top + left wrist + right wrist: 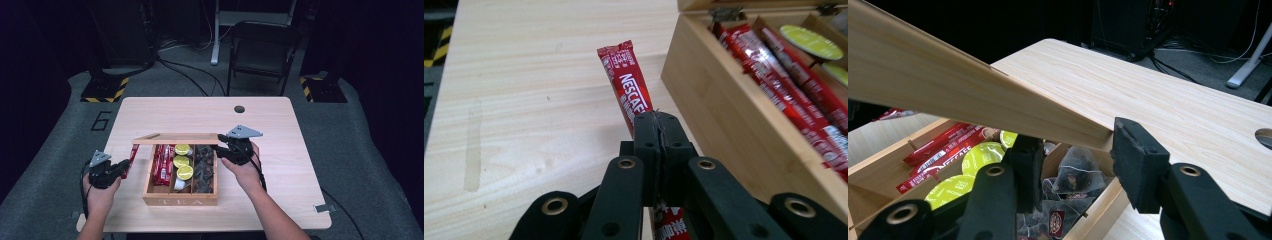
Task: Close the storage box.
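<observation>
A wooden tea box (pixel 180 201) stands at the table's near middle, and its lid (pixel 175 138) is raised. My right gripper (pixel 223 148) is shut on the lid's right corner (pixel 998 107), one jaw under it and one at its edge, (pixel 1080 150) being the midpoint of that gripper. My left gripper (pixel 121 168), left of the box, is shut on a red Nescafe stick (pixel 133 158). That stick (pixel 628 90) pokes forward past the shut left gripper (pixel 658 122), just above the tabletop beside the box's wall (pixel 724 115).
Inside the box lie more red sticks (pixel 162 164), yellow-green capsules (pixel 182 161) and dark tea bags (pixel 203 167). The table (pixel 280 125) has a cable hole (pixel 239 109) at its far side. A folding chair (pixel 260 50) stands on the floor beyond.
</observation>
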